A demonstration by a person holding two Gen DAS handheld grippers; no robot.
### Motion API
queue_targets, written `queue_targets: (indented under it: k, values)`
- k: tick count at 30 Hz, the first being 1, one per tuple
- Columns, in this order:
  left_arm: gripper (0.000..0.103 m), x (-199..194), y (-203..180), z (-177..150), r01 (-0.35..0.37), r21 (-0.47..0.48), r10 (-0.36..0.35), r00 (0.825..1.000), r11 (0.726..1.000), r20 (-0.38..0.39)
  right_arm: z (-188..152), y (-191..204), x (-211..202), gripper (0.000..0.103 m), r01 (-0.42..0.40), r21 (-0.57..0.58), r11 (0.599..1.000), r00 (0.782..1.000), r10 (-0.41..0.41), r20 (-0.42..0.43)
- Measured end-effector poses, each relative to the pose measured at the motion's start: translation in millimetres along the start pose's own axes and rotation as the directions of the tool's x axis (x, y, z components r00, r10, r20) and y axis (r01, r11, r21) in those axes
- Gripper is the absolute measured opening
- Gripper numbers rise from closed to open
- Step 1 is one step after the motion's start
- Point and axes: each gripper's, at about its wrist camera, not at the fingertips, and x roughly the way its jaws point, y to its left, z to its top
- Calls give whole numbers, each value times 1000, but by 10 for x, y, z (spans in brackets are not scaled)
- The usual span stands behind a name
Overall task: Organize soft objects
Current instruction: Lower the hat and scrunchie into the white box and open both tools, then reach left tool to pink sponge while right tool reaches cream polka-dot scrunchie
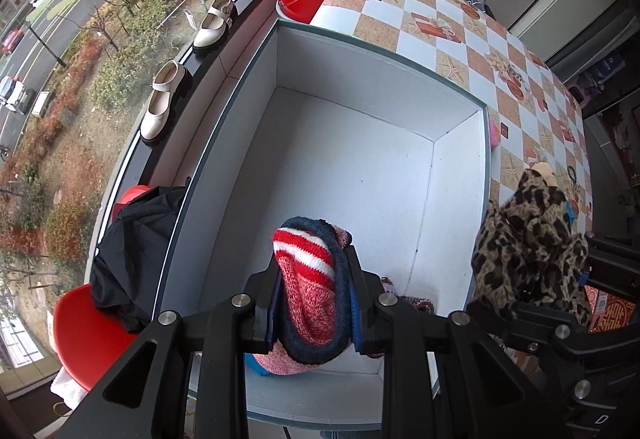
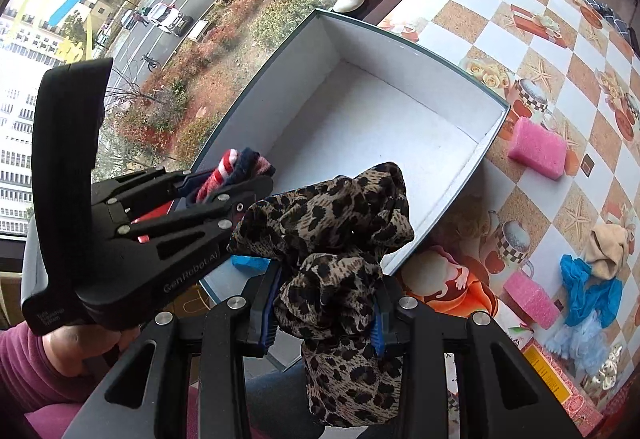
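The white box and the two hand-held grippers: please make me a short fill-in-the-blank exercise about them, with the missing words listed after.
1. The left hand-held gripper is shut on a knitted sock with red and ____ stripes.
2. The right hand-held gripper is shut on a cloth with a ____ print.
3. The box has a ____ inside.
4. The sponges on the table are ____.

Missing words: white; leopard; white; pink

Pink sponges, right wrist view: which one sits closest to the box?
The upper pink sponge, lying just off the white box at its far corner. The lower sponge lies farther out, beside the blue cloth.
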Motion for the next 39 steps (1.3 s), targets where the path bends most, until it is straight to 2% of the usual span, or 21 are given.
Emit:
queue_targets:
  k: [3, 5, 6, 7, 8, 9, 10, 12, 15, 16, 21, 24, 30, 35, 39]
  values:
    - [40, 35, 3, -8, 8, -3, -8, 1000, 1000, -19, 76, 37, 11, 37, 4, 0, 1000, 1000, -4, 10]
    - [55, 49, 17, -12, 8, -9, -9, 1000, 1000, -27, 132, 50, 12, 37, 2, 2, 1000, 1000, -2, 13]
    - [58, 56, 29, -18, -2, -11, 2, 999, 1000, -33, 149, 55, 13, 42, 5, 4, 1000, 1000, -5, 15]
    - [67, 63, 55, -18, 0, -20, -1, 999, 1000, -38, 164, 61, 12, 48, 10, 7, 1000, 1000, -10, 20]
    - [71, 69, 87, -22, 6, -35, -8, 999, 999, -43, 170, 53, 7, 50, 11, 13, 1000, 1000, -11, 22]
    - [78, 80, 117, -25, 17, -49, -19, 998, 999, -54, 176, 36, -7, 58, 18, 22, 1000, 1000, -18, 25]
    - [81, 90, 138, -31, 31, -59, -35, 997, 998, -62, 186, 8, -7, 79, 14, 32, 999, 999, -15, 32]
    - [82, 85, 153, -45, 47, -69, -51, 997, 997, -57, 198, -31, -42, 102, -11, 63, 998, 999, 7, 51]
    - [102, 85, 136, -52, 47, -79, -51, 997, 996, -53, 204, -55, -113, 102, -1, 76, 997, 997, -4, 74]
    - [102, 89, 131, -48, 54, -85, -59, 997, 995, -54, 194, -52, -122, 102, 14, 77, 997, 997, -20, 75]
    - [102, 134, 74, 17, 75, -88, -83, 993, 993, -84, 80, -242, -209, 102, 47, 150, 988, 996, -58, 66]
    - [102, 112, -3, 92, 116, -84, -123, 988, 990, -91, -43, -413, -369, 102, 54, 203, 978, 994, -72, 83]
    - [102, -126, -437, 369, 155, 26, -154, 986, 988, -61, -224, -809, -889, 102, 26, 324, 946, 984, -82, 160]
    - [103, -276, -992, 597, 160, 156, -154, 987, 975, -52, -491, -1287, -1353, 102, 13, 445, 896, 971, -118, 210]
    - [103, -204, -1436, 700, 150, 229, -136, 988, 962, -80, -854, -1738, -1644, 102, 6, 557, 830, 956, -168, 240]
